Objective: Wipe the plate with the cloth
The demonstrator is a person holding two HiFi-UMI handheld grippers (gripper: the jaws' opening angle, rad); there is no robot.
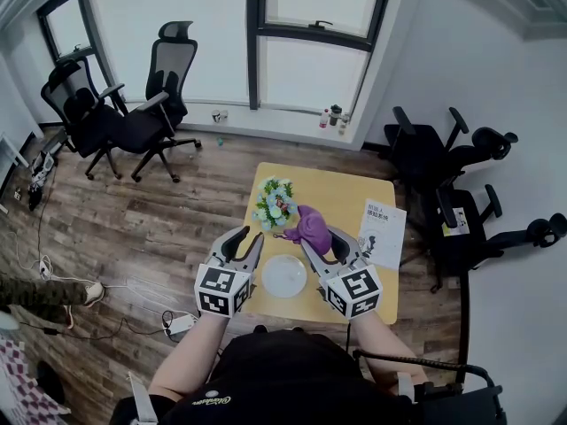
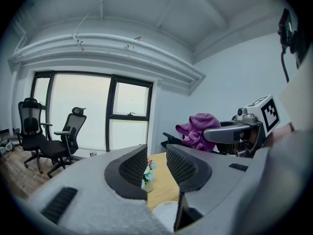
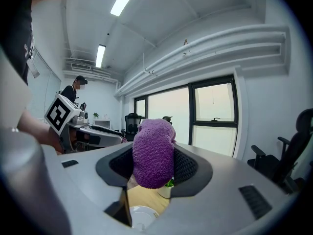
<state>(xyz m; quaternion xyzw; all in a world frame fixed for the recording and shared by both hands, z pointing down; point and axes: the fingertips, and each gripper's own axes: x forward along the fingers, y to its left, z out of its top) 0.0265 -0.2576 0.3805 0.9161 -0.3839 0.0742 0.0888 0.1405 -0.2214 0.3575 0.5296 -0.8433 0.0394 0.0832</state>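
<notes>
A white plate (image 1: pixel 283 275) lies near the front of the small wooden table (image 1: pixel 354 197); it also shows low in the left gripper view (image 2: pixel 165 213) and the right gripper view (image 3: pixel 141 216). My right gripper (image 1: pixel 321 239) is shut on a purple cloth (image 1: pixel 311 227), held up above the plate's far right side. The cloth (image 3: pixel 153 153) fills the gap between its jaws. My left gripper (image 1: pixel 249 242) hovers at the plate's left, open, with nothing between its pads (image 2: pixel 134 167). From there the purple cloth (image 2: pixel 197 130) is seen in the other gripper.
A small vase of flowers (image 1: pixel 274 204) stands on the table behind the plate. A white booklet (image 1: pixel 383 231) lies at the table's right edge. Black office chairs (image 1: pixel 133 104) stand at the back left, others (image 1: pixel 443 166) at the right. Cables lie on the wooden floor (image 1: pixel 133 282).
</notes>
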